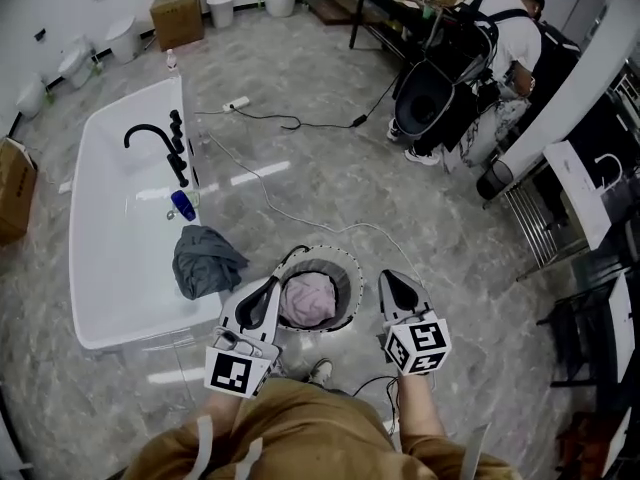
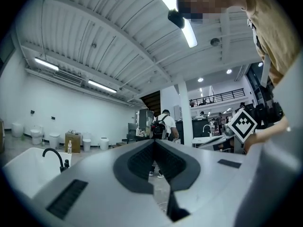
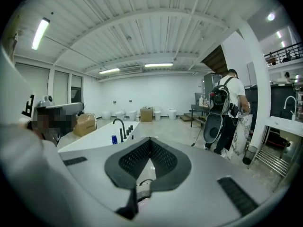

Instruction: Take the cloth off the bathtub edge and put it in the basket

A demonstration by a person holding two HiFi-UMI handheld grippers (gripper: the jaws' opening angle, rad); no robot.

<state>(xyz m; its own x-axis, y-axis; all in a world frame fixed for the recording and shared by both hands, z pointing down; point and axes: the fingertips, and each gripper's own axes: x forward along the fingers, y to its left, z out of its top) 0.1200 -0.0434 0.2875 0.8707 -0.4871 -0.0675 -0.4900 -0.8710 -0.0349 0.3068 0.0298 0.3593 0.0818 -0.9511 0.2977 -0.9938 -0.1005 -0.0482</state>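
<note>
A crumpled grey cloth [image 1: 205, 260] lies over the near right edge of the white bathtub [image 1: 110, 168]. Just right of it on the floor stands a round basket [image 1: 350, 268] with a pink cloth [image 1: 308, 300] inside. My left gripper [image 1: 272, 286] hovers over the basket's left rim, shut and empty; in the left gripper view its jaws [image 2: 154, 143] meet at the tip. My right gripper [image 1: 392, 278] hangs right of the basket, also shut with nothing in it [image 3: 150, 140]. Neither gripper touches the grey cloth.
A black faucet [image 1: 150, 133] and a blue bottle [image 1: 183, 205] sit on the tub's right edge. A cable [image 1: 290, 213] runs across the floor beyond the basket. A person with a backpack [image 1: 490, 38] stands far right, near a metal rack [image 1: 545, 218]. Cardboard box [image 1: 177, 13] at the back.
</note>
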